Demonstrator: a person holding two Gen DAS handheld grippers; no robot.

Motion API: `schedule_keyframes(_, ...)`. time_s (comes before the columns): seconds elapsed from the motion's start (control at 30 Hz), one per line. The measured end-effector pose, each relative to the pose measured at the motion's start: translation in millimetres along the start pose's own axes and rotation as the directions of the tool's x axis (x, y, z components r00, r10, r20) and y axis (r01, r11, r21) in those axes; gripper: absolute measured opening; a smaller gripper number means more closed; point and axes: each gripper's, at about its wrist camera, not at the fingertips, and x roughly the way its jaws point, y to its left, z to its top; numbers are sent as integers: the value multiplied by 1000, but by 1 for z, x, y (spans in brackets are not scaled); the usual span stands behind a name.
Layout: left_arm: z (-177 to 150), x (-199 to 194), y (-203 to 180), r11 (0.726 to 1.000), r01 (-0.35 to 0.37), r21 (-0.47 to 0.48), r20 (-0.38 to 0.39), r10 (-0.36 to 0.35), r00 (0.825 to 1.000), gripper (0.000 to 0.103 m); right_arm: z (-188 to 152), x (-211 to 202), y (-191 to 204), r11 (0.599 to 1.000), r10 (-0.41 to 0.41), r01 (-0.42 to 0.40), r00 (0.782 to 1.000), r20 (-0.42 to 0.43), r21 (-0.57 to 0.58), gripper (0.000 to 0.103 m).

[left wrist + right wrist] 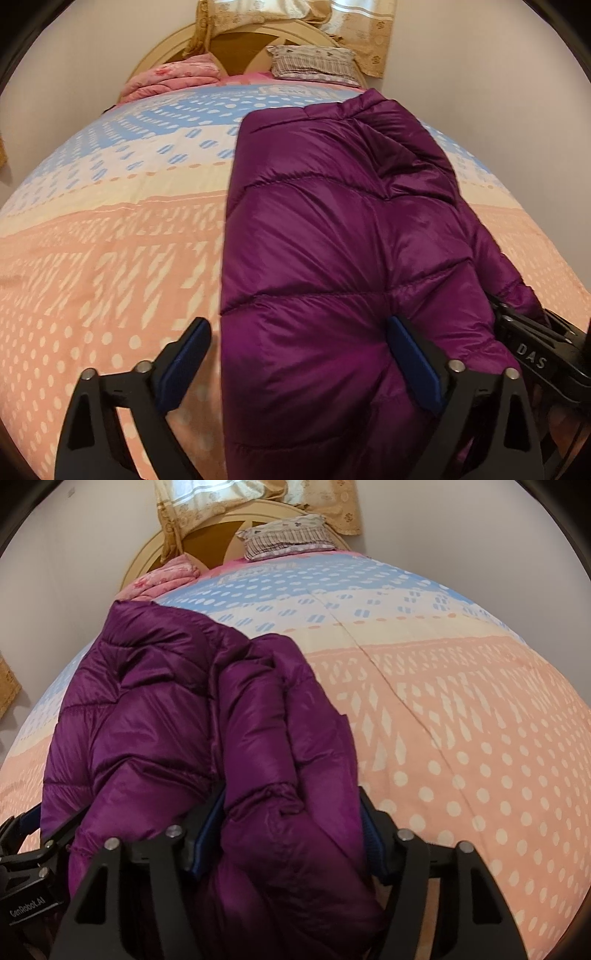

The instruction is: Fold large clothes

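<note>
A purple quilted puffer jacket (332, 221) lies lengthwise on the bed, folded into a long strip, with a sleeve bunched on top (258, 709). My left gripper (297, 323) stands open over the jacket's near left edge: one blue pad (188, 354) hangs above the sheet, the other (410, 358) rests on the jacket. My right gripper (291, 794) has the cuffed sleeve and the jacket's near right edge filling the gap between its pads, which press on the fabric. The right gripper's black body (535, 343) shows at the jacket's right side in the left wrist view.
The bed sheet (461, 720) is patterned in peach, cream and blue. A striped pillow (314, 62) and a folded pink blanket (173, 74) lie at the far end by the round headboard (236, 48). Walls flank the bed on both sides.
</note>
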Motion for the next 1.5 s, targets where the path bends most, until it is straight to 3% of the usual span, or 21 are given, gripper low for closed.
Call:
schedule_keyframes(0.23,-4,-5,-10,998,33,45,25,-34,999,73,-2,-1,4,999,47,-47,999,8,-15,45)
schedule_keyframes(0.3,-7,-9,-14,998,27,64,48,-30,998,64,-3,-3,4,998,68,-68,997,19,-15,36)
schedule_keyframes(0.37,-11,-19,-25,993,-17,116,87,7,996,46,-4,-8,5,996,85,-84,995,43,-21,29)
schedule_keyframes(0.47,-14,-37,-39,980,-83,179,151,56,987,33,-7,-18,5,994,108,-107,991,78,-18,23)
schedule_keyframes(0.73,-25,-95,-38,978,-104,181,220,62,973,31,-16,-60,14,984,176,-170,972,156,-51,21)
schedule_keyframes(1.17,-33,-148,2,983,-151,102,246,123,962,31,-15,-89,69,955,277,-252,946,166,-158,21)
schedule_keyframes(1.5,-48,-178,22,984,-173,37,260,158,953,31,-11,-91,87,925,335,-296,931,146,-237,21)
